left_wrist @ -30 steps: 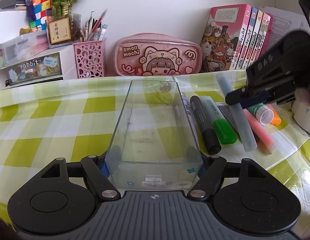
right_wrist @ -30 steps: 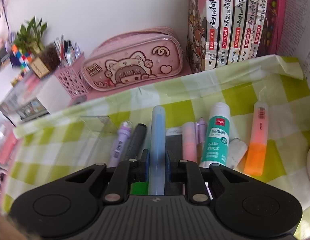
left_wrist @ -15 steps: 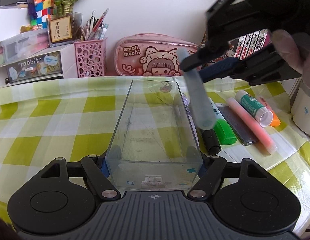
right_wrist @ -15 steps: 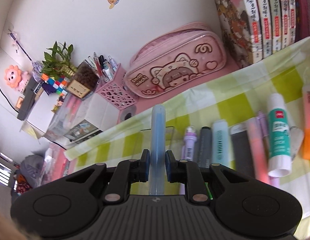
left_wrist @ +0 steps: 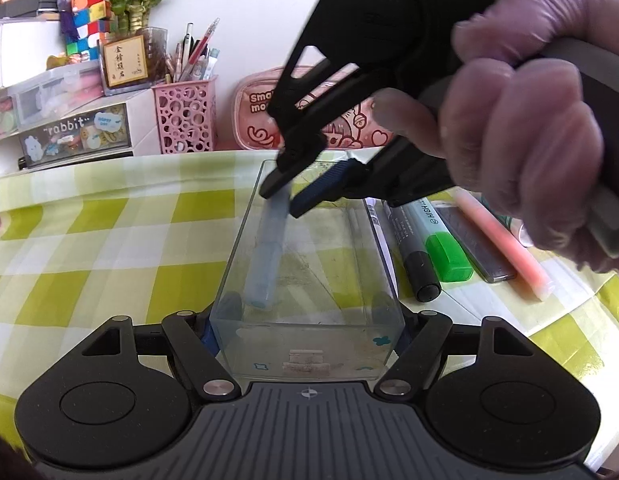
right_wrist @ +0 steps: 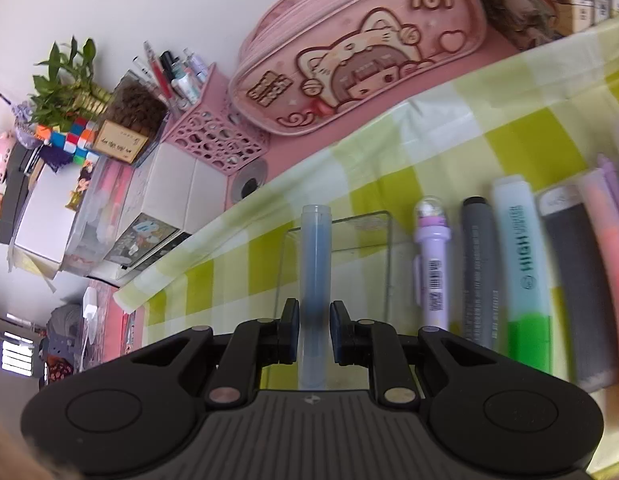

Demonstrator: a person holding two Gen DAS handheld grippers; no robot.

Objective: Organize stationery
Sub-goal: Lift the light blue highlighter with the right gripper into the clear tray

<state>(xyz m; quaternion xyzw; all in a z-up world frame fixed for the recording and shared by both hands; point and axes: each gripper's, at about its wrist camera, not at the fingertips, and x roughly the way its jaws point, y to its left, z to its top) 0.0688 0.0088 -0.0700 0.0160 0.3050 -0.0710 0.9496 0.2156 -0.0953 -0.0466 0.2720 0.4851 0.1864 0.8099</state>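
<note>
Over the green-checked tabletop (left_wrist: 109, 216), left tongs (left_wrist: 309, 320) clamp the near end of a clear plastic box (left_wrist: 309, 344), jaws pressed to its two side walls, box sitting flat on the cloth with its open top up.

Right tongs (right_wrist: 313, 330), held in a gloved hand (left_wrist: 521, 152), reach in from the right above the box. Pads (right_wrist: 290, 330) stand slightly apart from the pale blue pen (right_wrist: 315, 280) in the right wrist view; a thin gap shows on each side, so the grip looks just let go, or very loose. From the left wrist view the pen's upper end sits between the jaw tips while its lower end rests inside the box, along the left wall, tilted.

Handling, as judged: pen is light, stiff, smooth frosted plastic, round-bodied. Likely to roll or slide between the pads; best taken mid-barrel, across its width. Box is thin, rigid, slick-walled and light, so it could skid or tip if nudged. Holding it low at the end walls, as the left tongs do, seems sound.

Waiting in a row just right of the box: purple pen (right_wrist: 431, 264), grey marker (right_wrist: 479, 272), green highlighter (right_wrist: 525, 280), dark flat case (right_wrist: 573, 288), pink highlighter (left_wrist: 505, 244). Markers are chunkier, easier to pinch; the flat case may need an edge grip.
</note>
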